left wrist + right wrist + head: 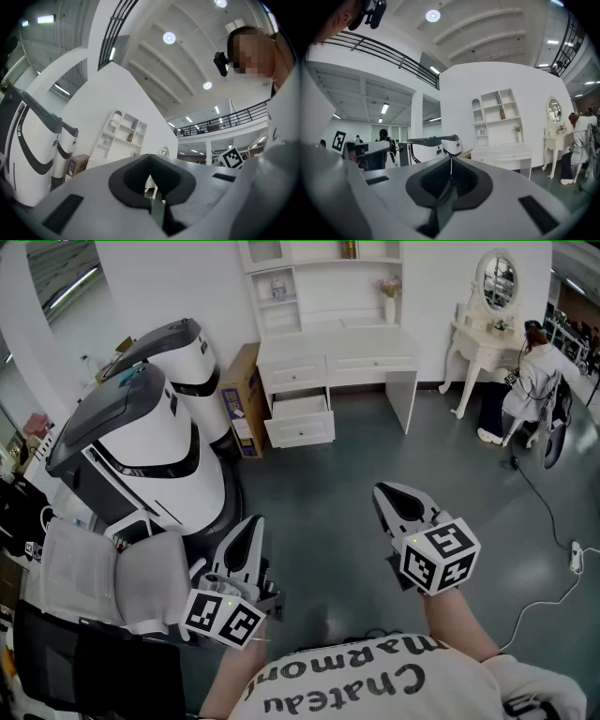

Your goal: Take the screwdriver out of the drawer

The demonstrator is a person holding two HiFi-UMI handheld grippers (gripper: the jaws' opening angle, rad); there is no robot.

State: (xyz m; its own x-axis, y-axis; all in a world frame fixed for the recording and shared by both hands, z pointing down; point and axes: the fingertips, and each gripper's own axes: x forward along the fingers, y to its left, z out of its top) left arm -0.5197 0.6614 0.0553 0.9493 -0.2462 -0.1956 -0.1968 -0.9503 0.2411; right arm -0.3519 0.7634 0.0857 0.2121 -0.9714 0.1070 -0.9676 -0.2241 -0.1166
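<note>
Across the grey floor stands a white desk (pixel 370 357) with a drawer unit, and one drawer (pixel 300 407) is pulled out. No screwdriver shows in any view. My left gripper (pixel 251 527) is held low at the left, jaws together with nothing between them; the left gripper view shows its tips (pixel 150 157) meeting. My right gripper (pixel 383 493) floats at the right, also shut and empty, its tips (pixel 451 160) aimed towards the desk (pixel 501 154). Both are far from the drawer.
Two big white-and-grey machines (pixel 141 456) fill the left side, with a cardboard box (pixel 242 399) beside the desk. A shelf unit (pixel 319 277) tops the desk. At the right a person (pixel 534 381) sits by a mirrored dressing table (pixel 487 329). A cable and power strip (pixel 576 559) lie on the floor.
</note>
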